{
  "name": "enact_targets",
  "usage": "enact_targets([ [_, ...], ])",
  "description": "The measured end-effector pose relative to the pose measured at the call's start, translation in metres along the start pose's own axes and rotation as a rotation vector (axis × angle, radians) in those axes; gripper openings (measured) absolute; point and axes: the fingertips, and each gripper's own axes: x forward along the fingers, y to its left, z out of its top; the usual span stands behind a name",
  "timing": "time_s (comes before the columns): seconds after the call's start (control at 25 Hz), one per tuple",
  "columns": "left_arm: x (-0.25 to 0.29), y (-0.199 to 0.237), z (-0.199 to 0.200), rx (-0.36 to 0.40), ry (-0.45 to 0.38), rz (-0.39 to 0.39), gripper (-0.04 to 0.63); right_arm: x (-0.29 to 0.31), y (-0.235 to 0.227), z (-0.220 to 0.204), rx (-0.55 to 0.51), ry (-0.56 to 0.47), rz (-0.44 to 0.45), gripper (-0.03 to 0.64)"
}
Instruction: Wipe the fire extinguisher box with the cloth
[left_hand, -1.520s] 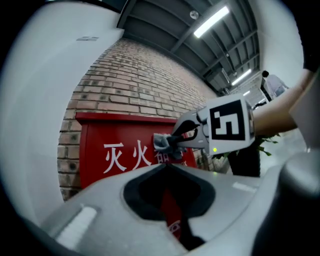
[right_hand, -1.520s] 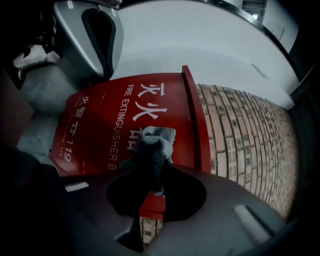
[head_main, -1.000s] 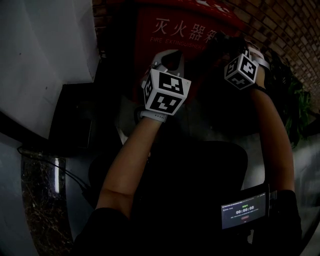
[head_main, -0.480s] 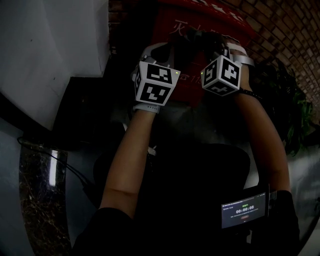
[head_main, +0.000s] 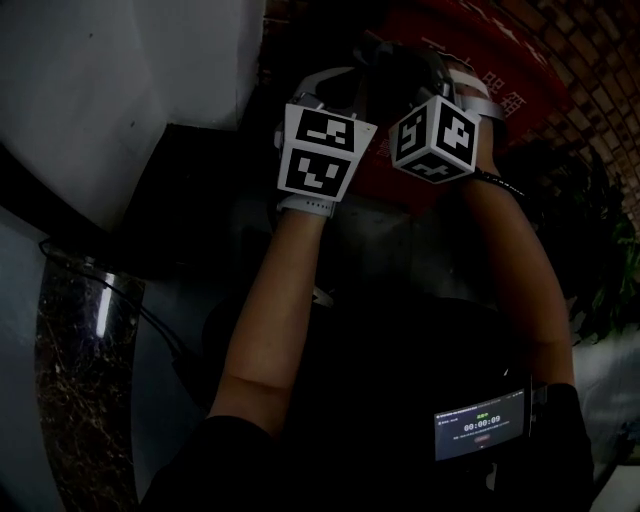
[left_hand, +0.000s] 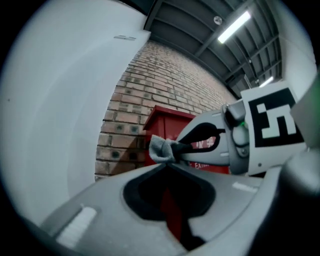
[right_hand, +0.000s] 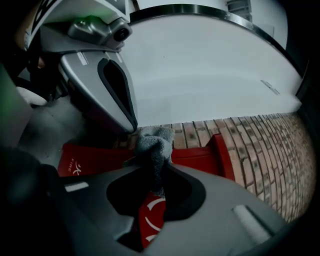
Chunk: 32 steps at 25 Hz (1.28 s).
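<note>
Right tongs pinch the cloth, left tongs pressed together touching it; a tug between the 2 could drop it short of the fire extinguisher box.

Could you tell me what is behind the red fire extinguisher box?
A brick wall stands behind the fire extinguisher box; the box, right claw and cloth hide part of that wall.
</note>
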Motion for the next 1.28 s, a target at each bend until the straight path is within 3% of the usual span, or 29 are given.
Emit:
enact_targets([
  [0.2,0.003,-0.001,-0.003,-0.003,-0.004,-0.003,0.003,0.005,0.001,0.0,-0.006,-0.017,-0.027,0.048],
  [0.6,0.024,-0.059,-0.008,0.016,0.029,-0.103,0.003,-0.008,0.004,-0.038,0.011,0.016,-0.033,0.048],
  [0.8,0.027,-0.084,-0.01,-0.106,0.023,-0.178,0.003,-0.021,0.003,-0.07,-0.01,0.059,-0.045,0.048],
  [0.88,0.028,-0.093,-0.011,-0.119,0.028,-0.199,0.003,-0.026,0.003,-0.087,-0.007,0.088,-0.043,0.048],
  [1.08,0.033,-0.114,-0.008,-0.061,0.031,-0.202,0.003,-0.037,0.006,-0.123,0.006,0.152,-0.025,0.048],
  [1.28,0.035,-0.154,-0.006,0.008,0.033,-0.261,0.003,-0.049,0.01,-0.162,0.018,0.219,-0.009,0.048],
])
